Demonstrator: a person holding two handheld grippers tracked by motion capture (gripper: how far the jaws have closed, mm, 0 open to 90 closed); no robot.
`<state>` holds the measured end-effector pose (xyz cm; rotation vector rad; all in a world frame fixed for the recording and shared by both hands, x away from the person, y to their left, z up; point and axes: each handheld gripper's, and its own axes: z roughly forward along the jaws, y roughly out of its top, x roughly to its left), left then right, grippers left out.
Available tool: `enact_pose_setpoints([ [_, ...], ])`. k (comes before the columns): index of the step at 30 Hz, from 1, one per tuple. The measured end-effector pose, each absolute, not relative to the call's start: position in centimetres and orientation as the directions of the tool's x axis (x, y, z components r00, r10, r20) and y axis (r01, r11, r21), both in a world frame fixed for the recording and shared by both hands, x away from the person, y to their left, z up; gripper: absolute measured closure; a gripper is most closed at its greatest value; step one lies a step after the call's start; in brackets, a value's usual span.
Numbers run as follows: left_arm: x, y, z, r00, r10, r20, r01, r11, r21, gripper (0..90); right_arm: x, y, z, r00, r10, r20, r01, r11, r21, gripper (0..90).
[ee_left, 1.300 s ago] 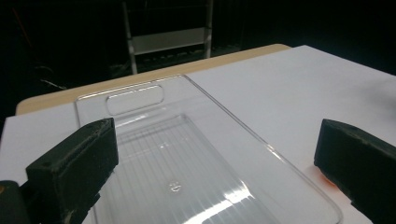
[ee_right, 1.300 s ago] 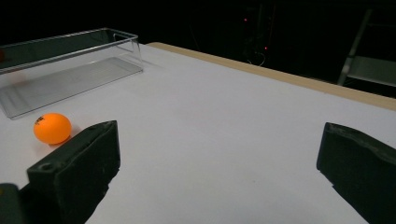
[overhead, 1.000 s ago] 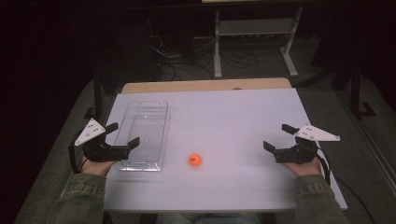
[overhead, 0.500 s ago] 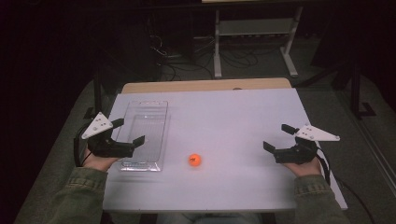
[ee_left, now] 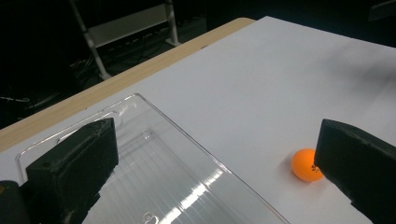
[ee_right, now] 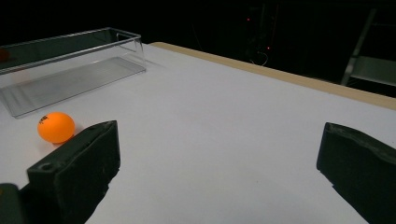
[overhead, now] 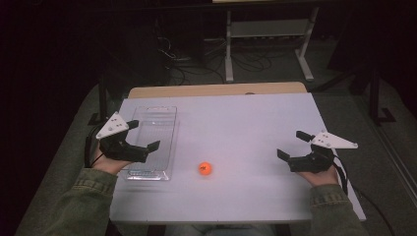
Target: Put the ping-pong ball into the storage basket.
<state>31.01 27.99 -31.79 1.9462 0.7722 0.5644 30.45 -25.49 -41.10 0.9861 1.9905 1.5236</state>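
Observation:
An orange ball (overhead: 205, 168) lies on the white table (overhead: 236, 123), near its front middle. A clear plastic tray (overhead: 156, 123) stands at the table's left, empty. My left gripper (overhead: 144, 135) hovers open over the tray's front part, nothing between its jaws. In the left gripper view the ball (ee_left: 306, 164) sits beside the right jaw, past the tray (ee_left: 187, 186). My right gripper (overhead: 293, 144) rests open near the table's right side, well away from the ball. In the right gripper view the ball (ee_right: 56, 126) lies behind the left jaw, with the tray (ee_right: 70, 70) beyond it.
A bare wooden strip (overhead: 216, 90) runs along the table's far edge. Behind it, on the dark floor, stand a metal rack (overhead: 268, 34) and loose cables (overhead: 182, 59). A table leg frame (overhead: 102, 101) shows at the left.
My left gripper has moved right and forward, from beside the tray's left edge to over the tray. The right gripper and the ball have stayed put.

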Motion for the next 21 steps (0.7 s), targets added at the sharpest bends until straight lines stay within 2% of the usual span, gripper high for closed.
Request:
enact_pose_setpoints([
  [21,32.2,26.1,-31.1,0.744,0.661,0.096,0.286,-0.445,0.848,0.0,30.5,-25.5,-41.1,-0.649,0.757,0.072,0.270,0.141,0.953,0.0],
])
